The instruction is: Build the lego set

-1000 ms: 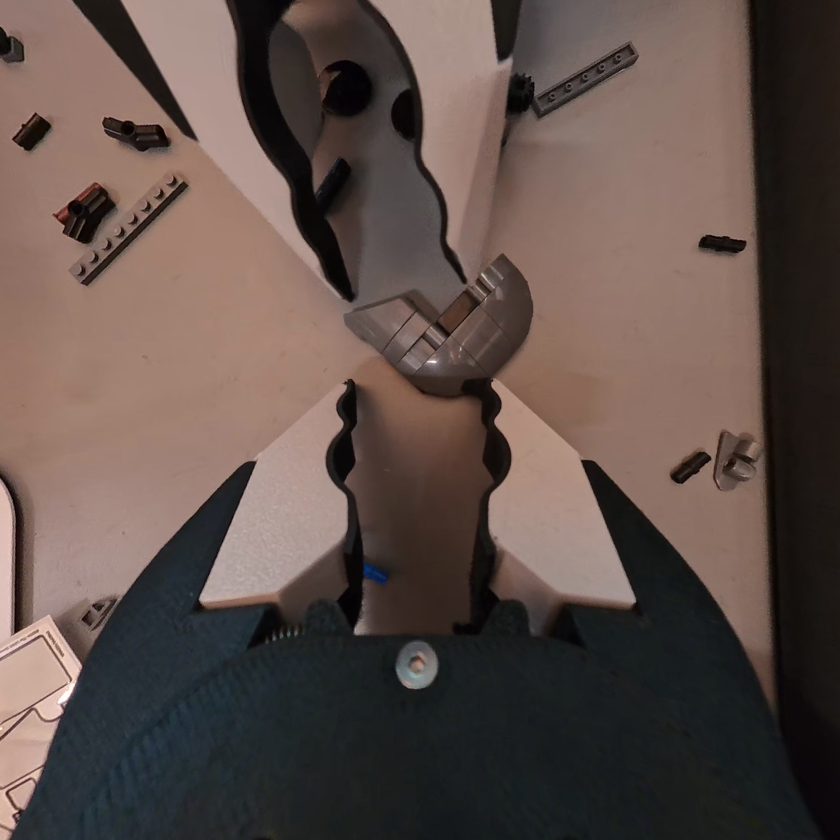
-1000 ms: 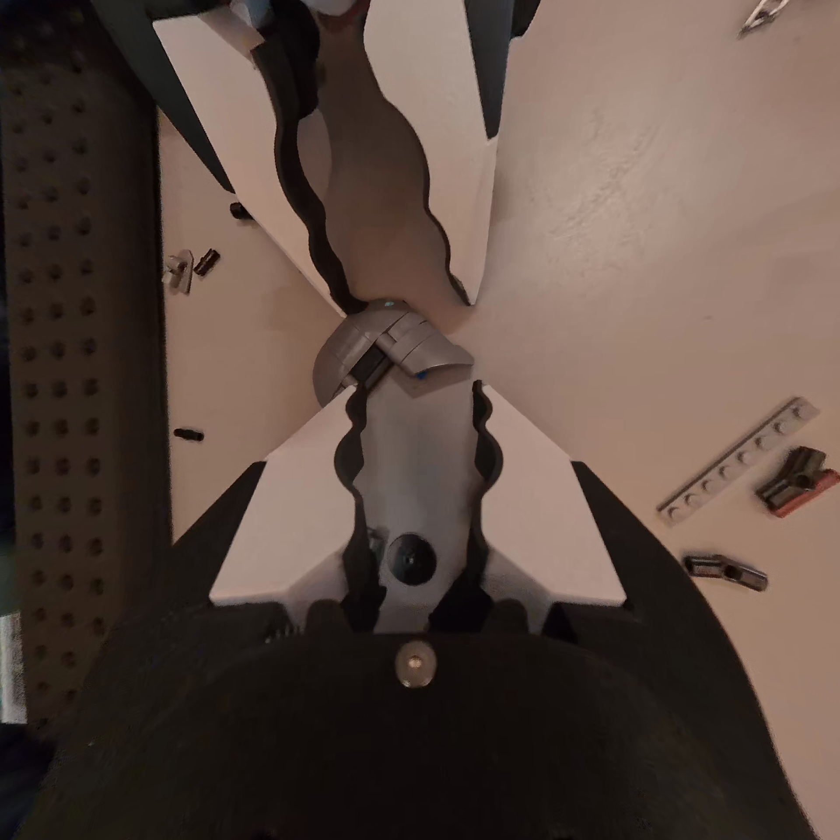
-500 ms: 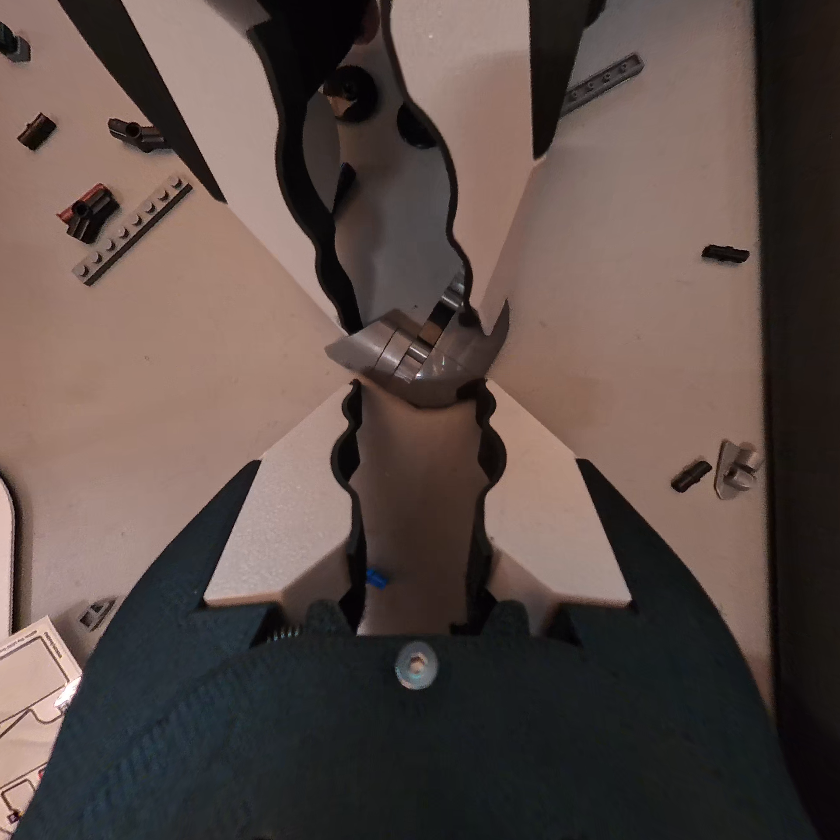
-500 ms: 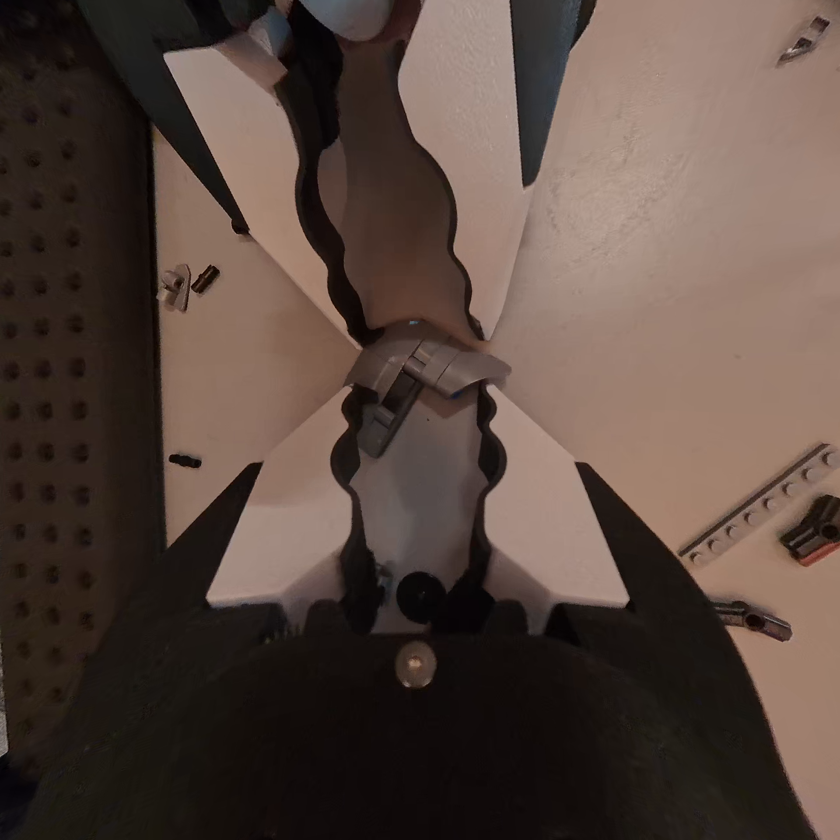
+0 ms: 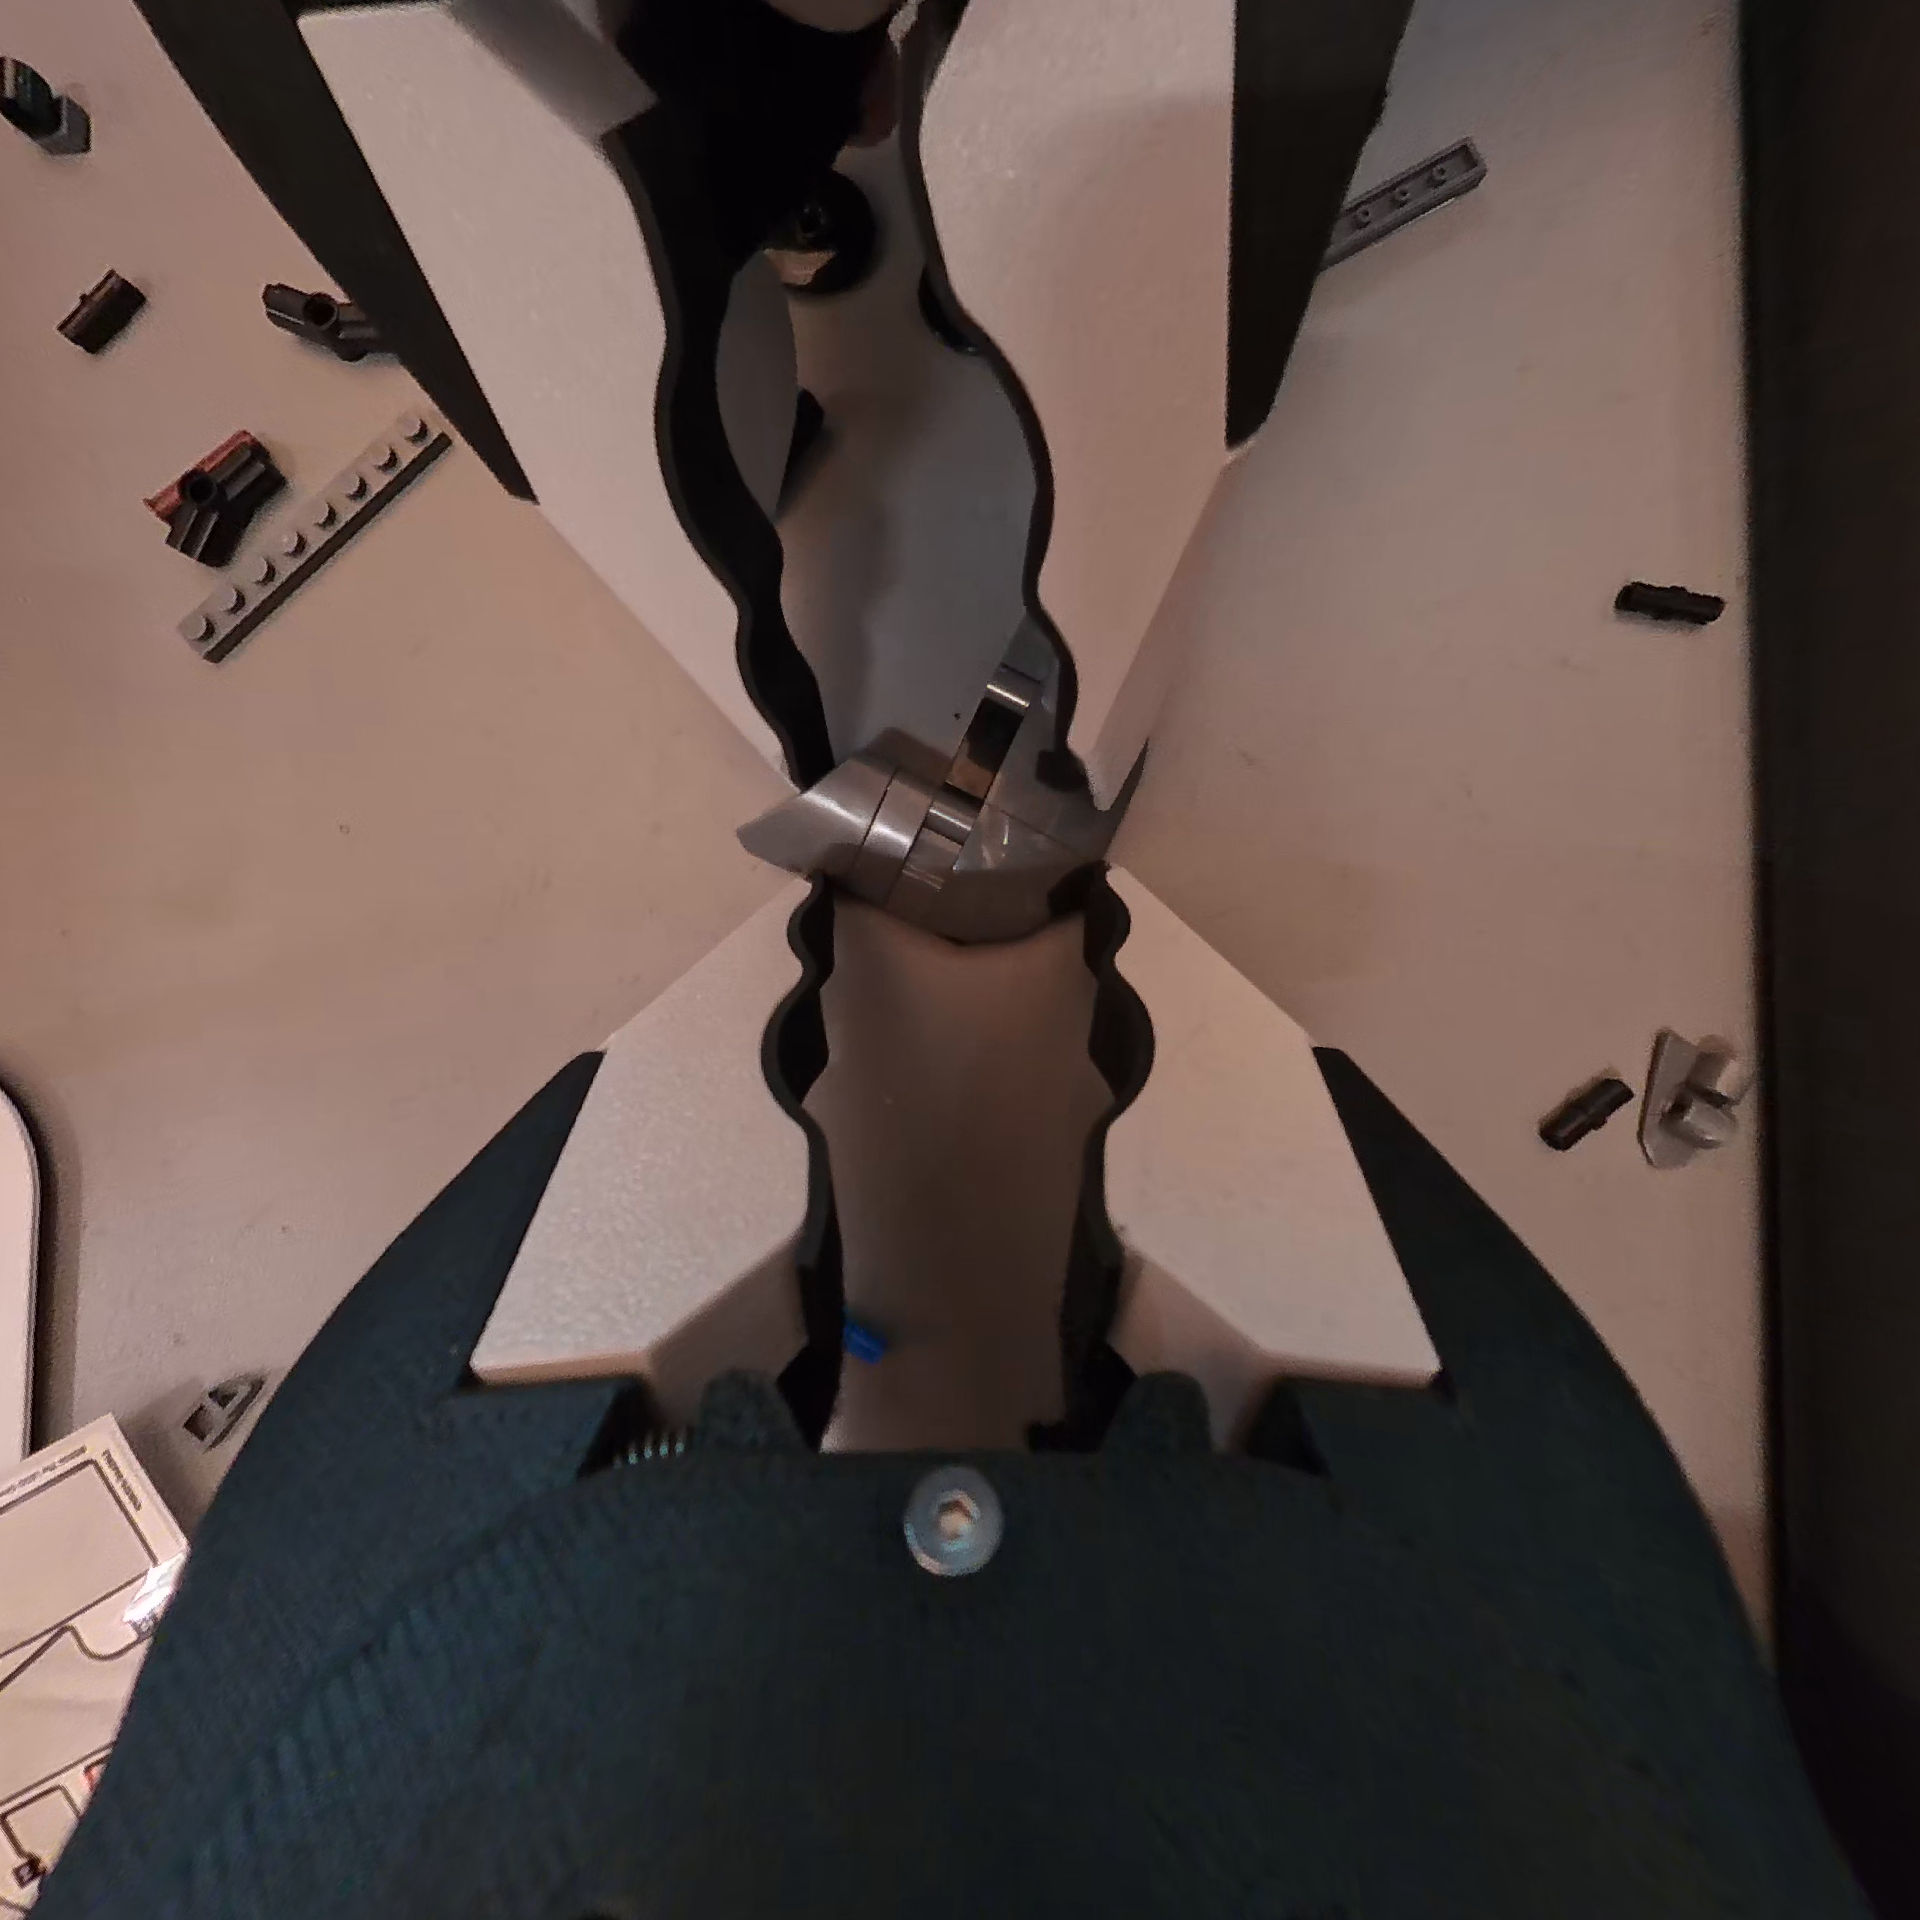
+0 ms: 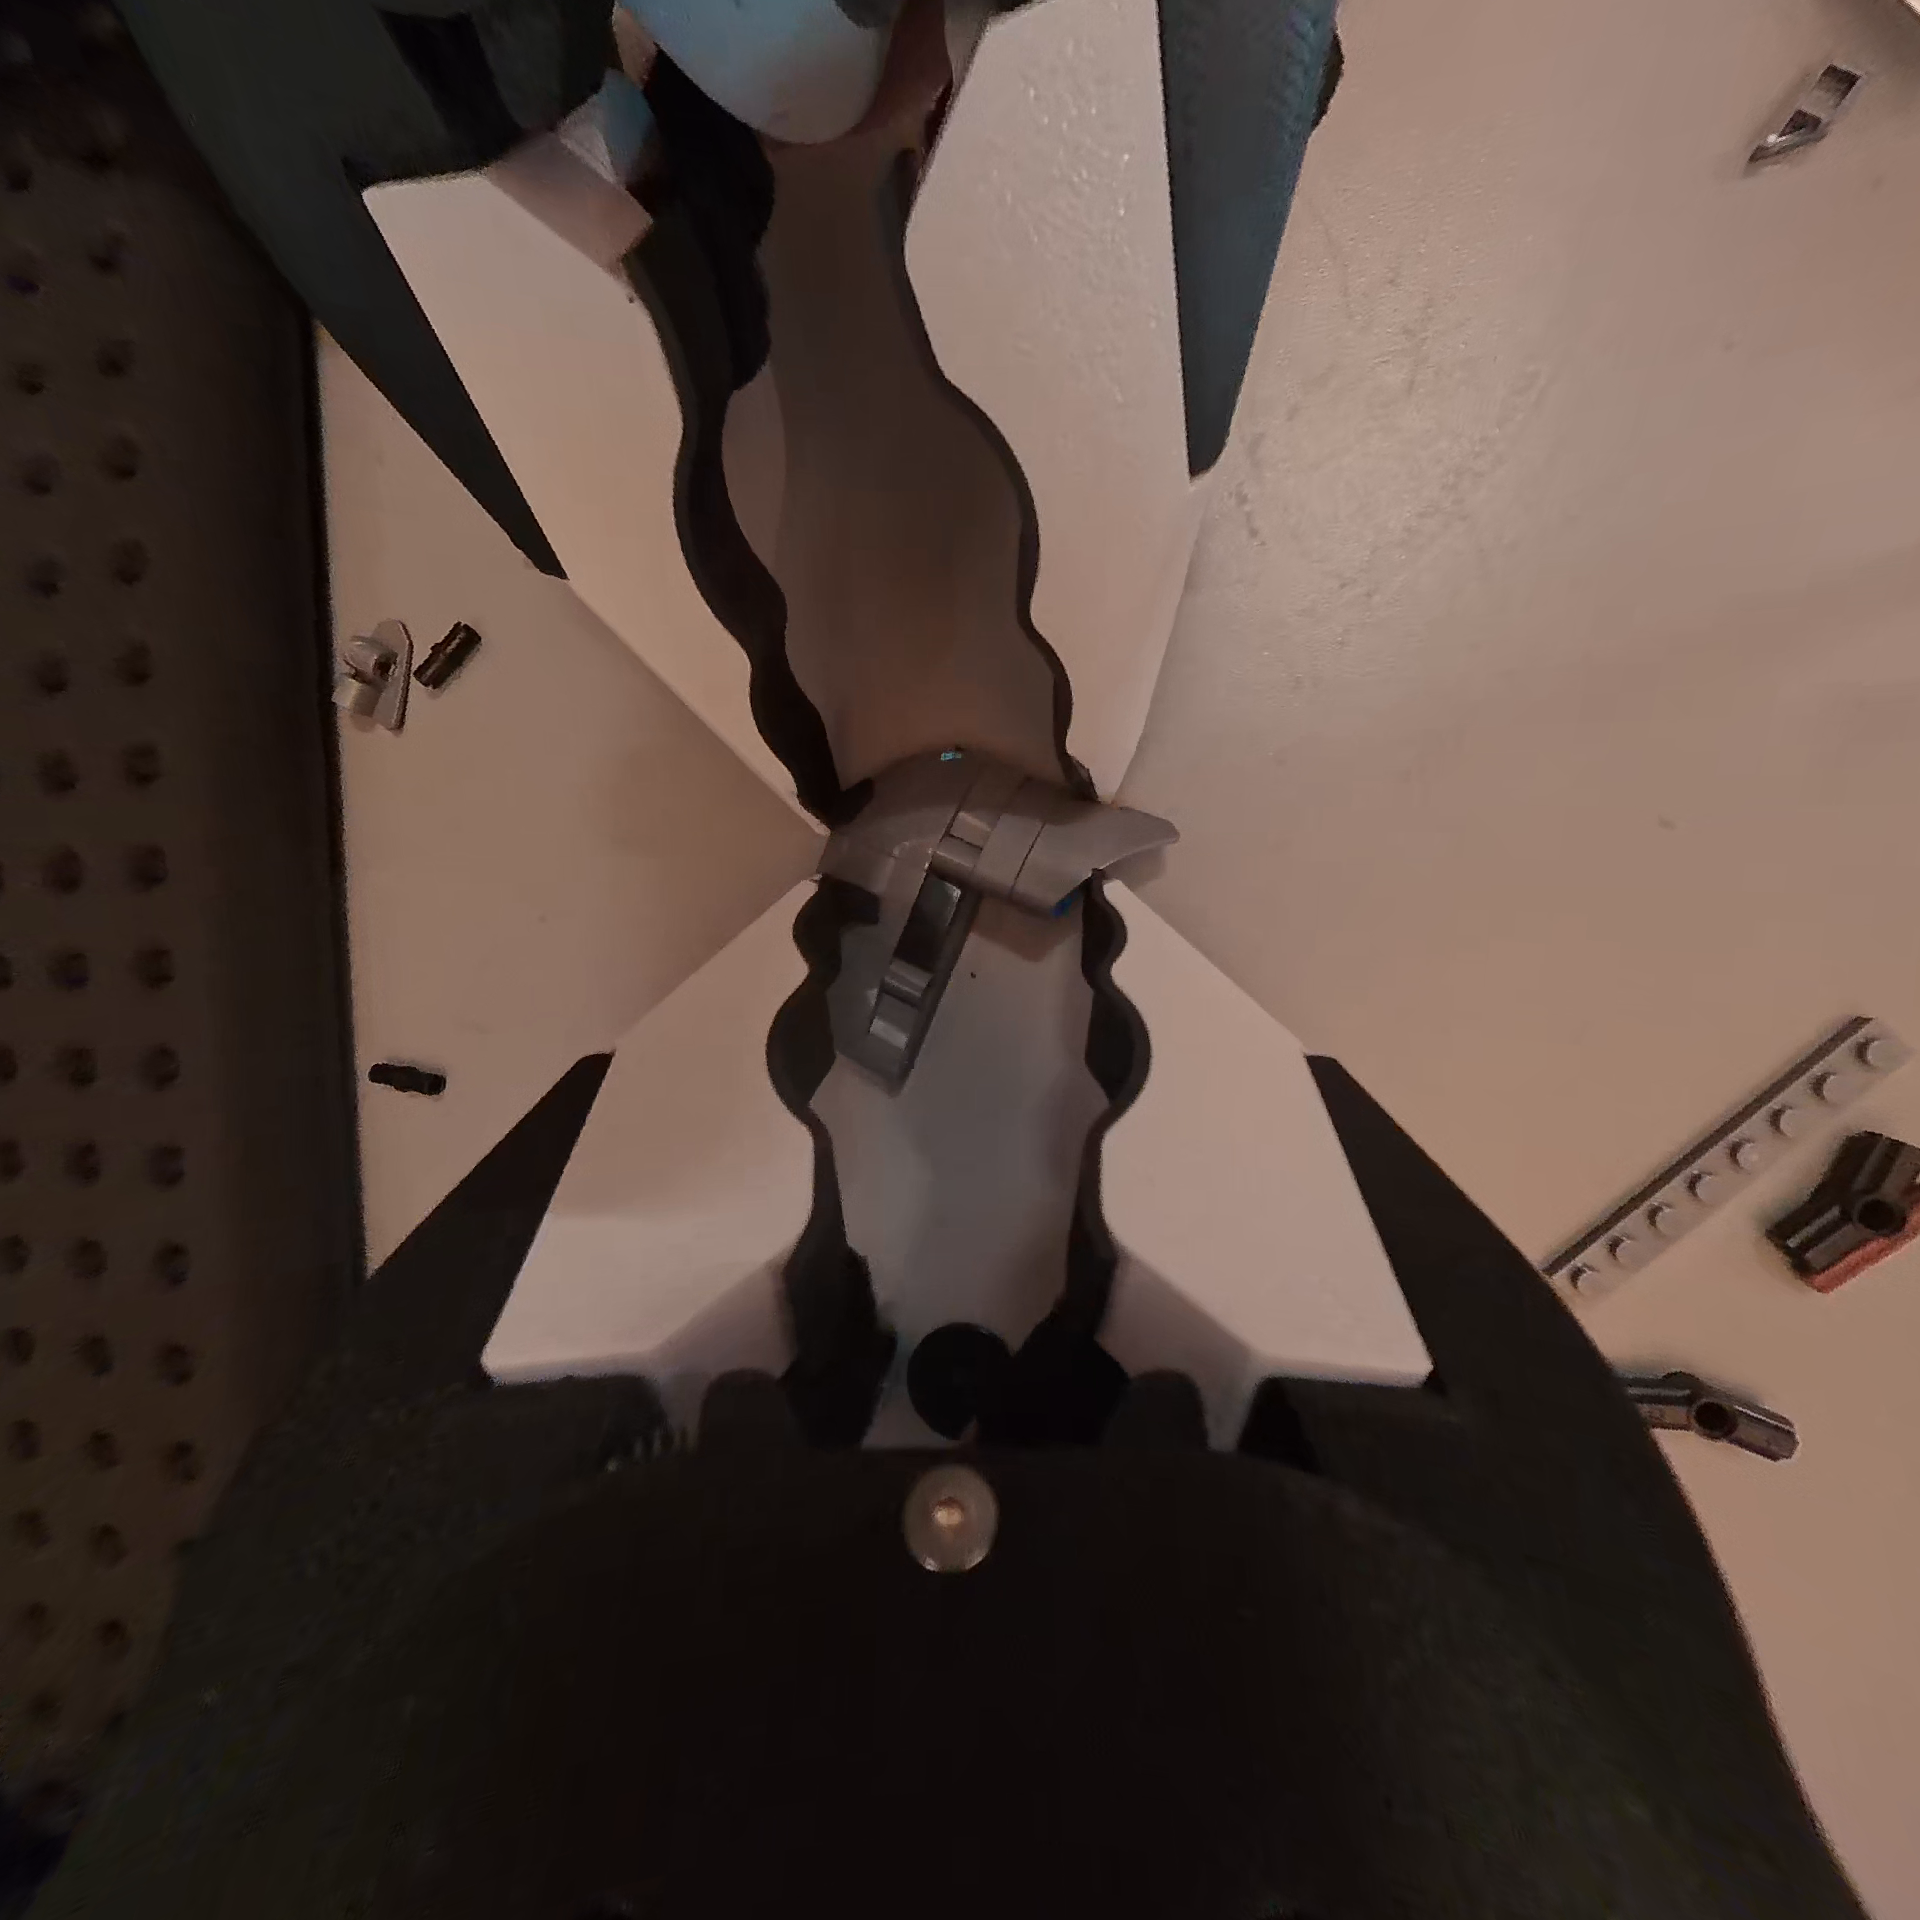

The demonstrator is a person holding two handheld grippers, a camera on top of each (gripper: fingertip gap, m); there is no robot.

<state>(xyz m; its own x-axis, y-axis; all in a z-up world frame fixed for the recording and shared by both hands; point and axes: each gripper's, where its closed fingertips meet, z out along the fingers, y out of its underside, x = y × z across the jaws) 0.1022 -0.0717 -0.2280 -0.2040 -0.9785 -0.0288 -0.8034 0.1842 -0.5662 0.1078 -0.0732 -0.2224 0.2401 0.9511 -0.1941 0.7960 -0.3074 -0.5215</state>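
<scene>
The grey lego assembly (image 5: 925, 842) hangs above the pale surface (image 5: 364, 883), caught between two claws that meet tip to tip from opposite sides. The left claw (image 5: 951, 899) pinches its curved lower edge; the right claw (image 6: 951, 894) pinches the other side, a grey arm of the piece reaching back between its fingers. Loose parts lie around: a long studded plate (image 5: 312, 545) and black connectors (image 5: 213, 504).

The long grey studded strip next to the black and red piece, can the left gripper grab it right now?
Probably not yet. The left gripper is shut on the grey lego assembly, which the right gripper grips too. The long grey strip lies bare on the table, off to the side, so it must let go first.
</scene>
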